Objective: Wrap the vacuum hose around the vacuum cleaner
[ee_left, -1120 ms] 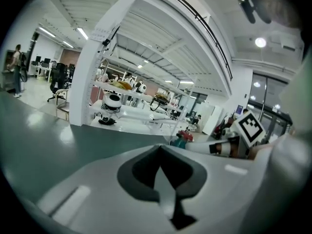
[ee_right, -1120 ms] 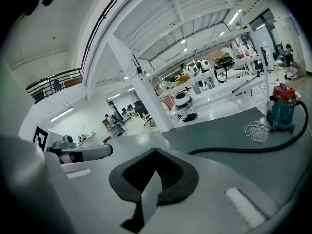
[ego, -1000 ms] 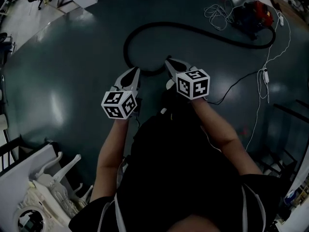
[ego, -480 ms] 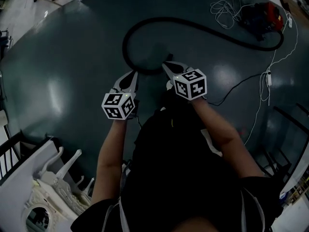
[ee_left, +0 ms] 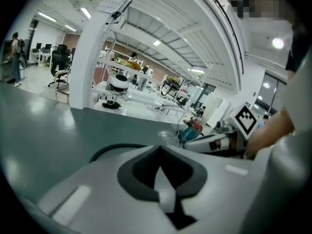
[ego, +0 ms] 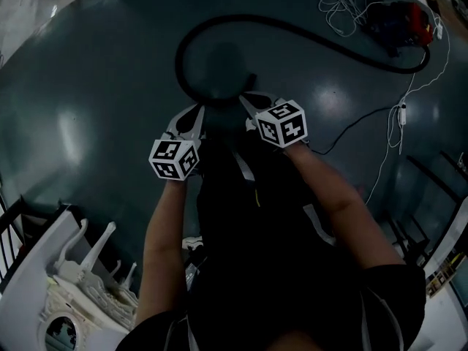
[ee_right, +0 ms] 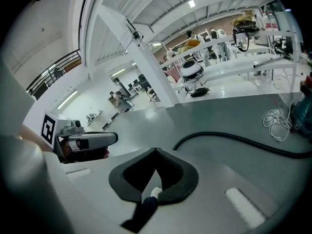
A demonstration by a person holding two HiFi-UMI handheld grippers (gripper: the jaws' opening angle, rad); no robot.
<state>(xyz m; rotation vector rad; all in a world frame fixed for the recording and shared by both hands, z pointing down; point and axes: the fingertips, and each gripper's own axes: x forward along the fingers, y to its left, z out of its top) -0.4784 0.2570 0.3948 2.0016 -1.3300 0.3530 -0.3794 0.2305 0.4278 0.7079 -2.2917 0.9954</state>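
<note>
Black hose (ego: 292, 39) runs across the grey floor (ego: 95, 86) in the head view, from a loop just ahead of our left gripper (ego: 194, 115) and right gripper (ego: 247, 102) to the vacuum (ego: 398, 17) at top right. In the left gripper view we see the jaws clenched together, empty. In the right gripper view the jaws are likewise clenched on nothing, with the hose lying beyond.

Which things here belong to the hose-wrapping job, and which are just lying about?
Job: vacuum hose, vacuum cleaner, left gripper, right gripper (both shut, empty).
Lying about: tangled white cord, black floor cable, white ornate furniture.
</note>
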